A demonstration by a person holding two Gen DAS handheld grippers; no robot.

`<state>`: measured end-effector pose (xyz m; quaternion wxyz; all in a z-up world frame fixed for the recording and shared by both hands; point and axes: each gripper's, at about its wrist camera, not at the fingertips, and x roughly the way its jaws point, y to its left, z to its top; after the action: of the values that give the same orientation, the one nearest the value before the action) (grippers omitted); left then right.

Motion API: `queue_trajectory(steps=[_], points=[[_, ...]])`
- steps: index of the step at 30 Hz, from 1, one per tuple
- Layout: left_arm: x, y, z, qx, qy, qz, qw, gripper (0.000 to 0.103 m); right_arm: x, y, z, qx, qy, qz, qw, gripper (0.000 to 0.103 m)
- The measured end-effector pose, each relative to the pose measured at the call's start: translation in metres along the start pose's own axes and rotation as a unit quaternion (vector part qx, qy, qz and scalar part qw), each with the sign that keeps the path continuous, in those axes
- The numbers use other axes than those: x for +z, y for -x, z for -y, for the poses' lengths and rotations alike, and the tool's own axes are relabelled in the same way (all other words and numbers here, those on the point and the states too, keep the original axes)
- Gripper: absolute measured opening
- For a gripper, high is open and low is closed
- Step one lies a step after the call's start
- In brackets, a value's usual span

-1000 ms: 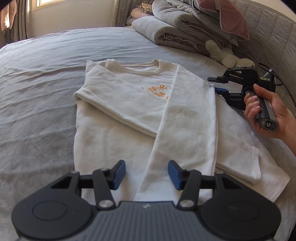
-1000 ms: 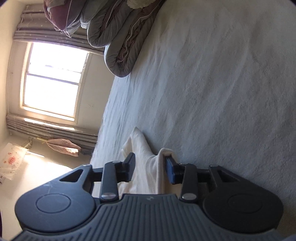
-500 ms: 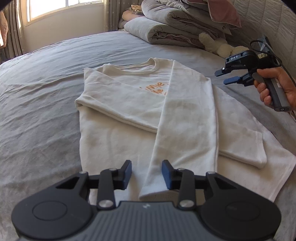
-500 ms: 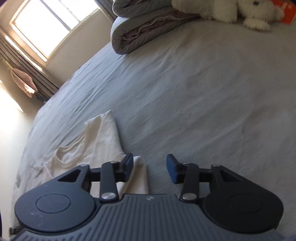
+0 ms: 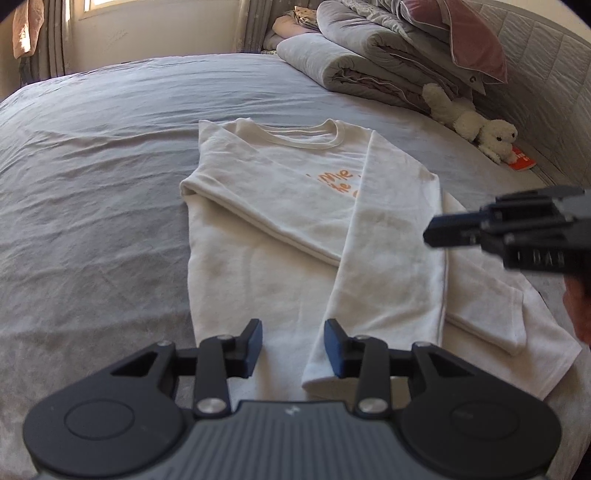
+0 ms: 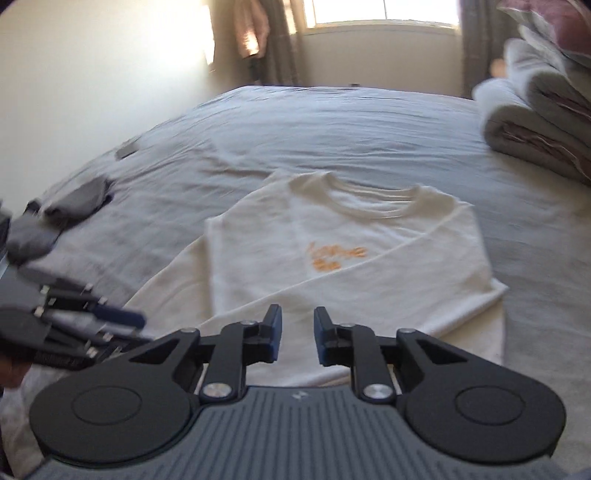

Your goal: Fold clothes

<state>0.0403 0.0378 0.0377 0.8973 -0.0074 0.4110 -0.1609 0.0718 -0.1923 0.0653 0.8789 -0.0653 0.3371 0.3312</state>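
Bedroom, sunlit; wrinkled grey bedsheet (image 5: pixel 92 221) as work surface.

Left gripper (image 5: pixel 293 347): black, blue-padded, low over the hem end of the garment, jaws parted, holding nothing; right pad just over the cuff of the folded-in sleeve.

Right gripper (image 6: pixel 297 336): same build, jaws apart with a narrow gap, empty, raised above the near edge of the garment; seen from the left wrist view as a dark body at the right edge (image 5: pixel 517 229), off the fabric. Half a second ago farther back near the headboard, aimed across bare sheet; now swung round to face the garment. Left jaws slightly wider than then.

Cream long-sleeved sweatshirt with orange lettering (image 5: pixel 295 229): flat at mid-bed, collar away from the left gripper, both sleeves folded across the front, position unchanged.

Outward: stacked grey folded duvets (image 5: pixel 369 55) at the bed head, white plush toy (image 5: pixel 476 125) beside the grey padded headboard (image 5: pixel 546 92), small grey folded items (image 6: pixel 74 201) at the sheet's far side, curtained window (image 6: pixel 384 14) beyond.
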Motion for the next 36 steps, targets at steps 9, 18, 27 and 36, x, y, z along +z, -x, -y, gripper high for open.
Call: queue_trajectory(steps=[9, 18, 27, 36], points=[[-0.008, 0.001, 0.007, 0.003, -0.028, -0.004, 0.9996, 0.04, -0.033, -0.007, -0.074, 0.066, 0.12, -0.067, 0.988, 0.013], [-0.007, 0.012, 0.021, -0.015, -0.045, 0.02, 0.9987, 0.044, -0.042, 0.0, -0.081, 0.065, 0.136, -0.054, 0.987, 0.018], [-0.012, 0.0, 0.035, -0.007, -0.08, -0.001, 0.9968, 0.047, -0.039, 0.003, -0.066, 0.073, 0.117, -0.06, 0.989, 0.018], [-0.018, 0.007, 0.053, -0.017, -0.118, 0.016, 0.9927, 0.051, -0.03, 0.003, -0.015, 0.004, 0.038, -0.059, 0.998, 0.018]])
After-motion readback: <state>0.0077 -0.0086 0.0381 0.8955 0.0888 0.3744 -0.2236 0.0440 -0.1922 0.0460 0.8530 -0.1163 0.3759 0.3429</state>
